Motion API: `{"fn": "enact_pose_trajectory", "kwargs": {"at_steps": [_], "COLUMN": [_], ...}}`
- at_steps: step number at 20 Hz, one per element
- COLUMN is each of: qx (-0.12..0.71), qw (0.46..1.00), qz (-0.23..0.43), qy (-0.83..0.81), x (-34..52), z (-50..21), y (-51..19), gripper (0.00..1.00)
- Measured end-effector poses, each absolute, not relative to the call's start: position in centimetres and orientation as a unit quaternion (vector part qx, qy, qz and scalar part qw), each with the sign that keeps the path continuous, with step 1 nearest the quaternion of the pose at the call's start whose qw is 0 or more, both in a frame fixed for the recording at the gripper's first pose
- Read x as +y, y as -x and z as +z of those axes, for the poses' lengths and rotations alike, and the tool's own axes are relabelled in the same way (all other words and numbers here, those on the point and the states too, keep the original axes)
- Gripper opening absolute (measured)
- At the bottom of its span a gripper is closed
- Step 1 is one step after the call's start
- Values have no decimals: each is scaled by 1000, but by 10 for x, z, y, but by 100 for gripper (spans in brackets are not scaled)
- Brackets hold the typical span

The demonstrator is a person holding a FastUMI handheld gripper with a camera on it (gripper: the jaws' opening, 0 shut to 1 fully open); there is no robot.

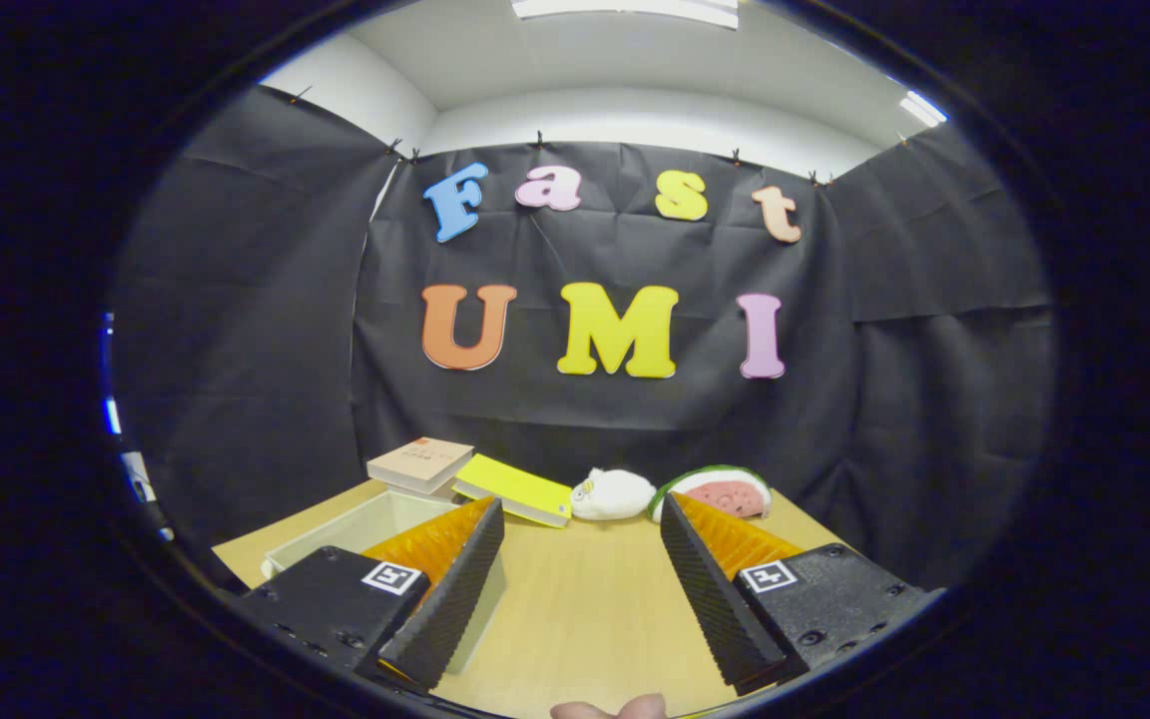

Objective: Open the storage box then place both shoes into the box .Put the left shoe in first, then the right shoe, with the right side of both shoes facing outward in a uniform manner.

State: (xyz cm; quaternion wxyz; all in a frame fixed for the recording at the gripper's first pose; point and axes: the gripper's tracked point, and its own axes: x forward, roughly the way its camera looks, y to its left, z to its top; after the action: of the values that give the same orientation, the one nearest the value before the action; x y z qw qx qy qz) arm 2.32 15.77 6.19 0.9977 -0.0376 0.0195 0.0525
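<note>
gripper [582, 519] spread wide, empty; storage box [375, 524] beside it.

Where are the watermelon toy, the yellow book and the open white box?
watermelon toy [718, 492], gripper view, on its pink face.
yellow book [515, 487], gripper view, on its cover.
white box [335, 532], gripper view, on its near rim.

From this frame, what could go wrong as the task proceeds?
1. The gripper hangs open above the wooden table, gripping nothing; the white storage box sits partly under one finger, which may clip its rim on descent.
2. Books, a yellow notebook and two plush toys crowd the space beyond the box, leaving little room there.
</note>
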Motion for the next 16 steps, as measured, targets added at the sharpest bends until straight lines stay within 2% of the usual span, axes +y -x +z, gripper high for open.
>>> {"fn": "enact_pose_trajectory", "kwargs": {"at_steps": [9, 16], "qx": [-30, -30], "qw": [999, 999], "qz": [18, 14], "qy": [28, 20], "x": [111, 107], "z": [39, 25], "y": [42, 56], "gripper": [100, 100]}}
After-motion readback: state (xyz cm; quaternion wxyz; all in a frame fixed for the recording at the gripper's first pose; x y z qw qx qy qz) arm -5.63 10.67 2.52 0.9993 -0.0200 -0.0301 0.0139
